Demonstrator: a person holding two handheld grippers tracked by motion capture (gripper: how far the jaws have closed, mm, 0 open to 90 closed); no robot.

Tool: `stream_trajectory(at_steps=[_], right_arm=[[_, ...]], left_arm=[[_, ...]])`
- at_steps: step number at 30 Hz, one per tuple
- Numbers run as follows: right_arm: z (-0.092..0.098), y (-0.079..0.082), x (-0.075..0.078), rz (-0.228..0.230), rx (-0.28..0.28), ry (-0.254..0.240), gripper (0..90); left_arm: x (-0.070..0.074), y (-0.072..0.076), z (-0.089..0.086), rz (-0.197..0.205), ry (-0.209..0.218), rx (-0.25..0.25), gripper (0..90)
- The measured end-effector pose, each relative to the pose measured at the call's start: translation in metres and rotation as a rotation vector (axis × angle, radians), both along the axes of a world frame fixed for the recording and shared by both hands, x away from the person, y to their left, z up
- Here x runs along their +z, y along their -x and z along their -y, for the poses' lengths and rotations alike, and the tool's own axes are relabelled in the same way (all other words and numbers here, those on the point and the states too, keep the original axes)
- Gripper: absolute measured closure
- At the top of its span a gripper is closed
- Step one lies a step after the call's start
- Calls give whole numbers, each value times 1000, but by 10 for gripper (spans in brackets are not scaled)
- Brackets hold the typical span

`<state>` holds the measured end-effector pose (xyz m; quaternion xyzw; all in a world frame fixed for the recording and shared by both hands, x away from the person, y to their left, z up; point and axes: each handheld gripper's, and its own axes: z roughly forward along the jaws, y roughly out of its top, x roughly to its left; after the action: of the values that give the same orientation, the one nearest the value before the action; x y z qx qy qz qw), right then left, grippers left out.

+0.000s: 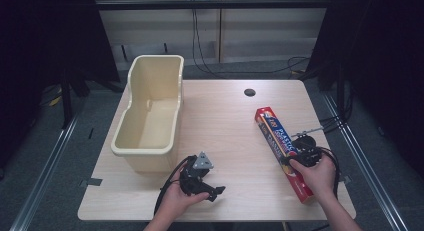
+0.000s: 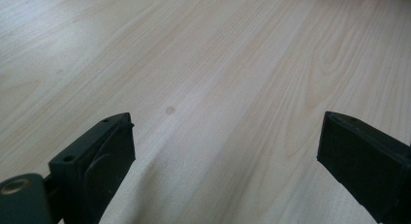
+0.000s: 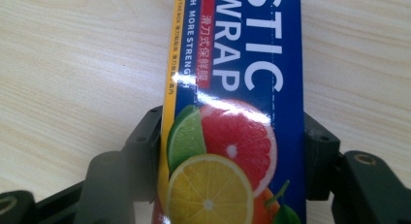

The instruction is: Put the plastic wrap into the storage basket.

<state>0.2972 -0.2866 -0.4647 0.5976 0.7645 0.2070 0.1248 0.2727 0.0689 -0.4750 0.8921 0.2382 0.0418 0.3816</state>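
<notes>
Blue plastic-wrap box (citrus printed) clamped by right tongs; left tongs gape over bare table.

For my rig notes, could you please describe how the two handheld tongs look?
Both are black. The left tongs carry a grey three-cornered plate and trail a black cable; their jaws are blocky, with small holes. The right tongs also trail a black cable. The forearms are bare.

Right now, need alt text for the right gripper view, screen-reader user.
A plastic wrap box, blue with a yellow edge and citrus fruit pictures, lies lengthwise between the right gripper, whose two black jaws sit against its long sides. Pale wood-grain table shows on both sides of the box.
</notes>
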Motion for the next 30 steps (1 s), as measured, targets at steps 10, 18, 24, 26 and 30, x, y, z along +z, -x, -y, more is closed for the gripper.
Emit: stream_trajectory(at_steps=[10,18,24,26,30], right_arm=[[-1,5,10,29,73,-18,423],[-2,10,20,58,119,-48,423],[0,13,23,64,185,-54,421],[1,13,23,71,216,-60,421],[0,16,25,73,255,-73,421]], left_arm=[[3,0,2,1,24,3,59],[15,-1,6,-7,39,-14,38],[31,-9,12,-29,47,-55,27],[35,-12,16,-31,70,-57,28],[47,-18,24,-12,50,-93,28]])
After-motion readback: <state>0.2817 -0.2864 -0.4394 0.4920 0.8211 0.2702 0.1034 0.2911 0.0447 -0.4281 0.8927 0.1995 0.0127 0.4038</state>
